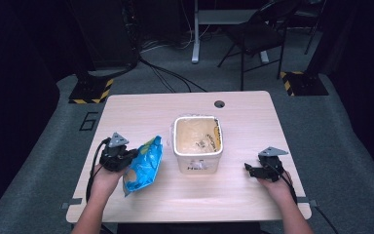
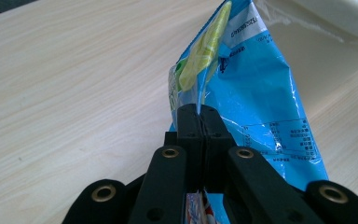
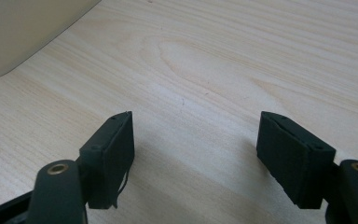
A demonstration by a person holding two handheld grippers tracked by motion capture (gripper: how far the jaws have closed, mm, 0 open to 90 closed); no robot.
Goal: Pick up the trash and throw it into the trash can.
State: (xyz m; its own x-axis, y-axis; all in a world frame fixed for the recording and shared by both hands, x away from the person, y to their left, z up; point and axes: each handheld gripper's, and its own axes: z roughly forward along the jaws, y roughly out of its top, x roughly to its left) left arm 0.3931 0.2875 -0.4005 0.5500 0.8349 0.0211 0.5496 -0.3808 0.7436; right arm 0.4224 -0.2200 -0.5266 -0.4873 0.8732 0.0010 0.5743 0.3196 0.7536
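Observation:
A blue snack bag [image 1: 143, 168] with a yellow-green picture hangs tilted just left of a white plastic tub [image 1: 197, 144] at the table's middle. My left gripper [image 1: 126, 157] is shut on the bag's left edge. In the left gripper view the two black jaws [image 2: 199, 116] press together on the bag [image 2: 256, 98], which rises away from them above the tabletop. My right gripper [image 1: 251, 169] rests low at the right of the tub, open with nothing between its fingers [image 3: 112, 154]. In the right gripper view a corner of the tub [image 3: 23, 32] is at the upper left.
The light wooden table [image 1: 141, 109] has a cable hole [image 1: 219, 104] near its far edge. A clear liner lines the tub. Beyond the table stand a black folding chair [image 1: 258, 34] and stands with yellow-black striped feet [image 1: 91, 90].

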